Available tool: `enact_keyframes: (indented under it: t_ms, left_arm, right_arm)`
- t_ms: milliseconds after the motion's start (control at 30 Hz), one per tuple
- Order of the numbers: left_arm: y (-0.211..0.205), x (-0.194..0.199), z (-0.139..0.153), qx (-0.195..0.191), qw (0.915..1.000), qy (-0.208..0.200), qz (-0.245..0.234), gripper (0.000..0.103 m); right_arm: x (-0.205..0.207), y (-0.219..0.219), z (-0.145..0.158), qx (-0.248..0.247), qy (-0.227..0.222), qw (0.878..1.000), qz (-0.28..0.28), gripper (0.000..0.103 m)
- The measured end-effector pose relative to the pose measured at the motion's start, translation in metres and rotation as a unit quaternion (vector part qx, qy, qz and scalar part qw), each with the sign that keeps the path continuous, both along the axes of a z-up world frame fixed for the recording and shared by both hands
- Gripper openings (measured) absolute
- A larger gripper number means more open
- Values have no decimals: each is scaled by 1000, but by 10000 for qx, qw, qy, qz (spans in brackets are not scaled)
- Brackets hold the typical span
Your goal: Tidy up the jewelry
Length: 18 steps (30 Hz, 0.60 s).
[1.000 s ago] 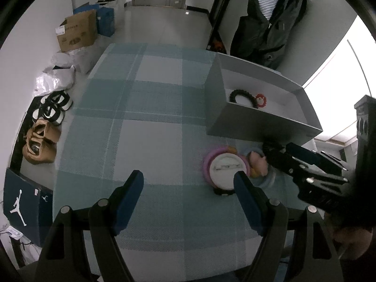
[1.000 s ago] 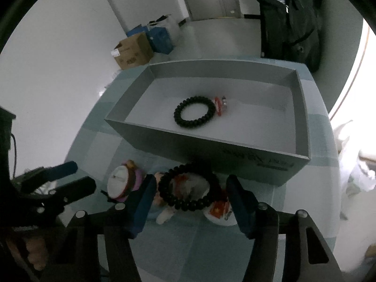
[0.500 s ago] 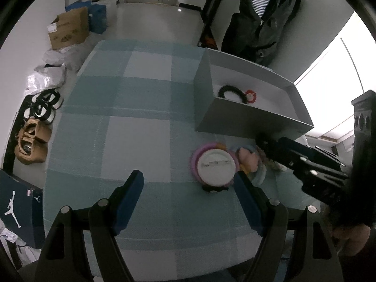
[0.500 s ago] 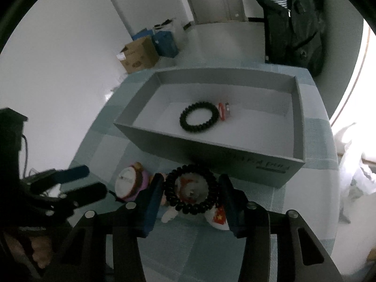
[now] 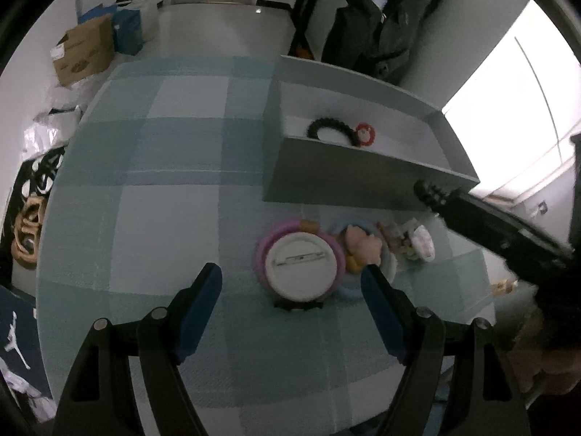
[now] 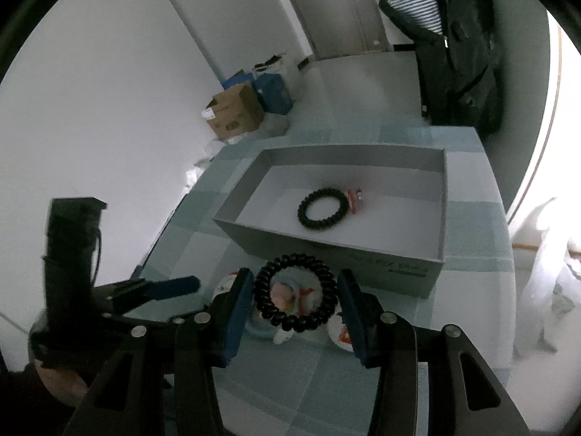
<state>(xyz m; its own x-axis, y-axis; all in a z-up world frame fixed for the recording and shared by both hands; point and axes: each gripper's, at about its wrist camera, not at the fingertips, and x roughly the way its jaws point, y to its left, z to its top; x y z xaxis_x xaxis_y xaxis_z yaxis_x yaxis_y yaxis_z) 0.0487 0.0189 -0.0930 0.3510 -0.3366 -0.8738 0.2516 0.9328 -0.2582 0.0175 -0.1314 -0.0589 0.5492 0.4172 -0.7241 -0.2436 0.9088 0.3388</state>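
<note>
Right gripper clamped on a black bead bracelet — held up in the air at 6 o'clock from the grey box. A second black bracelet lies on the box floor, red charm touching it at 3 o'clock. Left gripper spread wide, nothing between its blue pads — pink round badge on the checked tablecloth below it.
</note>
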Motion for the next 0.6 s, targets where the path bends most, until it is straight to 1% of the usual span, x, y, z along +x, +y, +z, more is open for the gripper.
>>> enact_keyframes:
  t_ms: [100, 200, 333, 400, 467, 600]
  left_arm:
    - [-8, 2, -5, 245, 9997, -14, -71, 75]
    - [-12, 0, -6, 506, 9985, -152, -146, 75]
    - [-14, -4, -6, 635, 9974, -275, -213, 74]
    - [-13, -4, -7, 659, 9970, -318, -261, 65]
    - [-14, -4, -5, 632, 9968, -327, -354, 50]
    - [-16, -4, -3, 540, 9974, -302, -364, 49]
  right_arm:
    - [0, -3, 2, 9, -19, 10000, -10, 46]
    - [0, -7, 3, 45, -6, 10000, -37, 46]
    - [-4, -13, 8, 83, -64, 9999, -52, 46]
    - [-5, -14, 9, 110, -77, 9999, -59, 46]
    - [-6, -15, 11, 122, -107, 9998, -62, 46]
    - [-8, -16, 14, 142, -168, 9997, -69, 46]
